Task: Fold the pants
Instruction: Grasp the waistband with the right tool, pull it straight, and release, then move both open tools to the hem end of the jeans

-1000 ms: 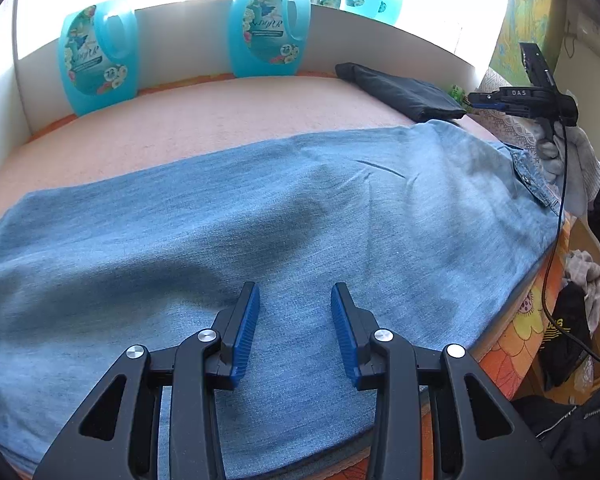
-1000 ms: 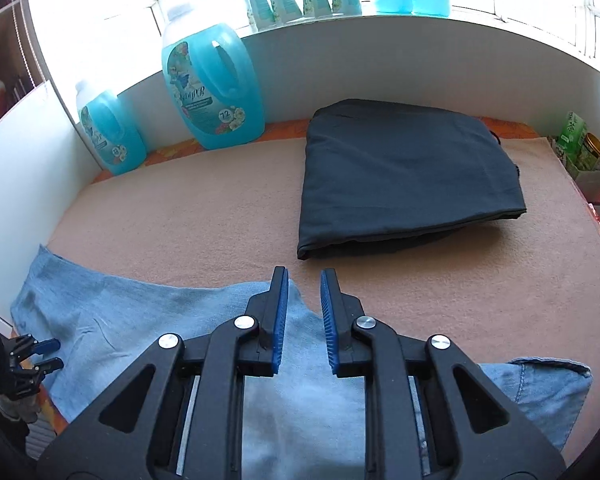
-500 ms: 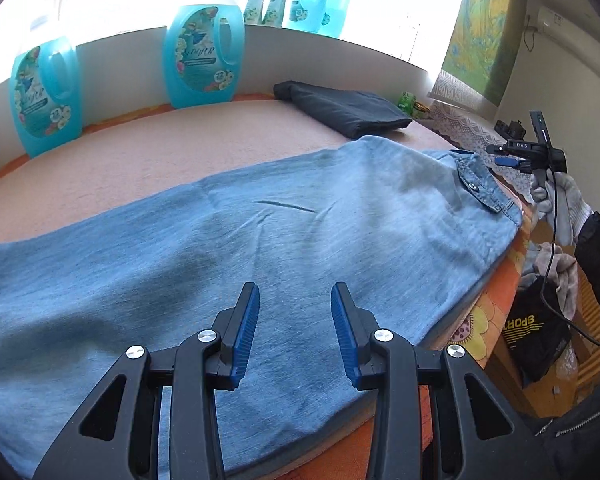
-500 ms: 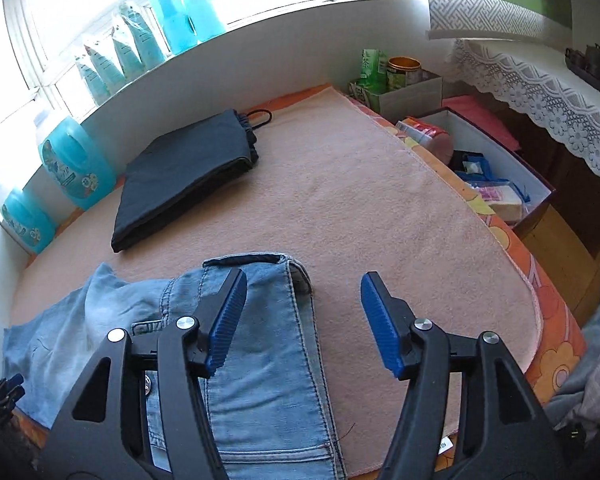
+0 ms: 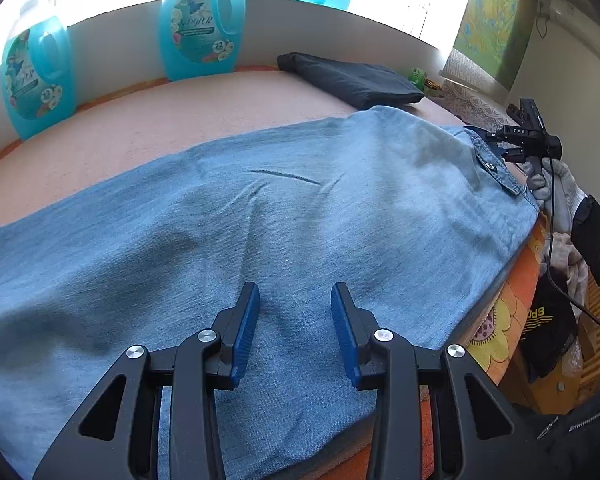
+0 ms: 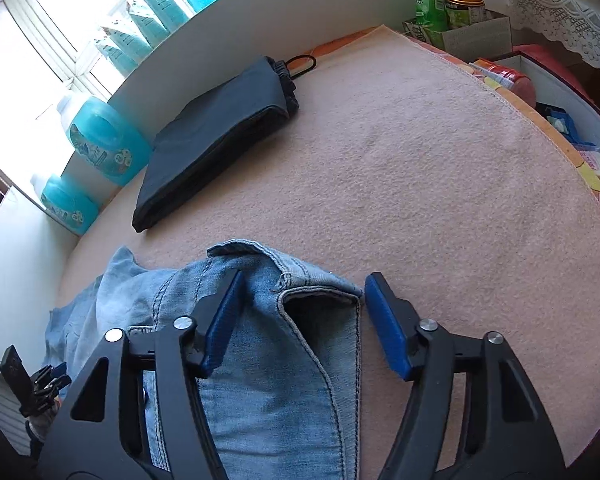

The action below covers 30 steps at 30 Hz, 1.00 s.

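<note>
Two handheld grippers hover over a pair of light-blue jeans [image 5: 292, 216] spread lengthwise across a pink blanket [image 6: 420, 168] on a wide surface below a sunlit window. Seen from the left wrist camera, the left gripper [image 5: 295, 312] hangs above the leg portion of the denim near the front edge, its blue-padded fingers [image 5: 246, 328] parted to a moderate gap with nothing between them. From the right wrist camera, the right gripper [image 6: 302, 312] is at the waistband end, its fingers [image 6: 388, 332] spread wide on either side of the open fly and waistband corner, one pad over the denim and the other just beside the edge of the cloth above the blanket; whether either pad touches the fabric cannot be told. The same gripper appears at the far right of the left view, held in a hand in a pale glove [image 5: 556, 192]. A folded dark garment [image 6: 216, 140] lies on the blanket well beyond the jeans, near the white wall. Turquoise detergent bottles [image 5: 202, 20] stand along that wall, and more line the sill above
</note>
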### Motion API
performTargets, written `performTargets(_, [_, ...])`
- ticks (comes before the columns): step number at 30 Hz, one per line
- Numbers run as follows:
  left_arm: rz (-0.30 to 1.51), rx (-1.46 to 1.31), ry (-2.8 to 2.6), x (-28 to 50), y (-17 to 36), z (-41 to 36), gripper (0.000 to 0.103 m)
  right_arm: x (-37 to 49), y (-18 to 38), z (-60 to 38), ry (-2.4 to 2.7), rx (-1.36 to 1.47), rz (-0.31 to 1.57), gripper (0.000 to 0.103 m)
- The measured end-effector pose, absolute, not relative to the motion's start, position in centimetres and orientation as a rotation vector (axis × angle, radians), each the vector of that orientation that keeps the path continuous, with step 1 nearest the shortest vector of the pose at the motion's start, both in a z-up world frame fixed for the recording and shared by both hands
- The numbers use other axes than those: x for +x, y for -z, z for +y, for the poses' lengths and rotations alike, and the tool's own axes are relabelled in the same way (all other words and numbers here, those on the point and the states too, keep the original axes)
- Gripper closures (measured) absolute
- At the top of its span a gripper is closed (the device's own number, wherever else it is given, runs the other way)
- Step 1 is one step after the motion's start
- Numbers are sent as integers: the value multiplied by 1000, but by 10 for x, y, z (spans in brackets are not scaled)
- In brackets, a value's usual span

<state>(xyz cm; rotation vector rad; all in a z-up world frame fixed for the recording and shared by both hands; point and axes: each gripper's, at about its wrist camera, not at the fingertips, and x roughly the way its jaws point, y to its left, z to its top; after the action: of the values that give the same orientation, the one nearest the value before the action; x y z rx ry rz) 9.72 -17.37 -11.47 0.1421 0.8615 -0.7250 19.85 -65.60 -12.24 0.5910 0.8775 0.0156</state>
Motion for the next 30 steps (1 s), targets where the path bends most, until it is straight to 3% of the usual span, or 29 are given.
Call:
performTargets(2, [862,141,725,98,115,-174,68,194,120,-644,-21,555,871,81])
performTargets(5, [859,141,727,99,115,-176,68,182,103,-624,49,502,817,87])
performTargets(12, [857,132,737,101,116,-176,68,150,60,-608,258,420,703,90])
performTargets(16, [856,126,743,102,117,-173,68,178,88,-621,278,434,817,89])
performTargets(19, [854,128,744,101,117,-171,68,187,94,-625,315,394,876,80])
performTargets(21, [851,126,743,100,117,-170,68,177,86,-629,314,430,842,73])
performTargets(30, [810,60,688,98,107,-154,68,118,36,-592,258,398,727,61])
